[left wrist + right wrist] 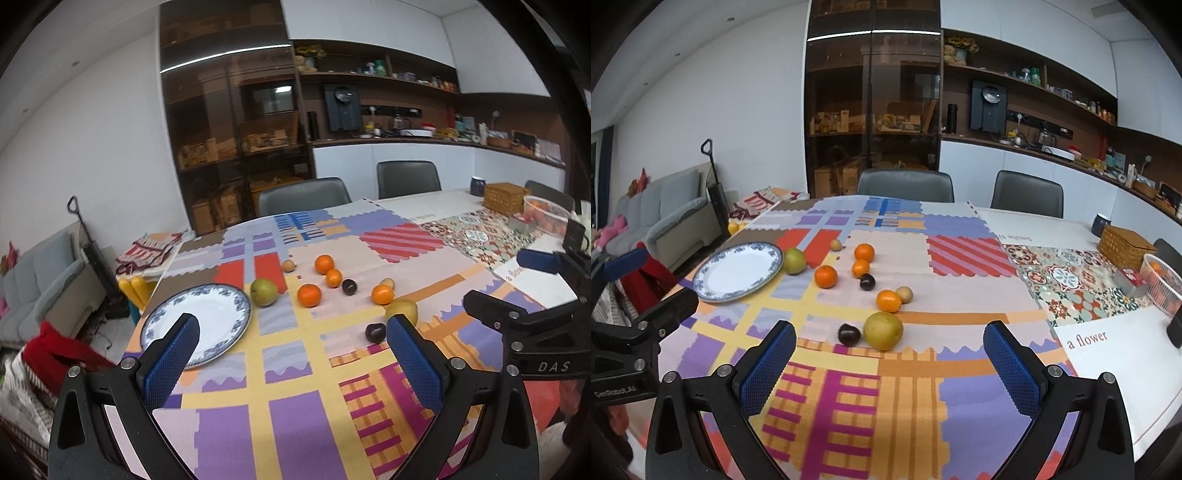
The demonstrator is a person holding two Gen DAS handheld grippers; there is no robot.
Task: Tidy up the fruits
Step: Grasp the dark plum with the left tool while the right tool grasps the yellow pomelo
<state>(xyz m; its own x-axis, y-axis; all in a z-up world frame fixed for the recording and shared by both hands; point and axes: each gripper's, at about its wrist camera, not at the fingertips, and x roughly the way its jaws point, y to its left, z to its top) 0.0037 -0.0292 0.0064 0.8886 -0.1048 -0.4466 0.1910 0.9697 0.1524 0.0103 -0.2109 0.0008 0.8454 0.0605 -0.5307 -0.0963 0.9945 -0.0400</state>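
A blue-rimmed white plate [195, 325] [738, 271] lies empty at the table's left. Beside it sits a green pear [264, 291] [794, 260]. Several oranges [309, 295] [826, 277], two dark plums [375, 332] [849, 334], small brown fruits [288, 266] [904, 294] and a large yellow pear [402, 309] [882, 330] are scattered mid-table. My left gripper [291, 362] is open and empty above the near table, between plate and plum. My right gripper [890, 365] is open and empty, just short of the yellow pear.
A patchwork cloth [291, 424] covers the table. At the far right stand a wicker box [1126, 245], a white basket of oranges [1161, 286] and a dark mug [1101, 223]. Grey chairs [905, 186] line the far side. A sofa [653, 218] stands left.
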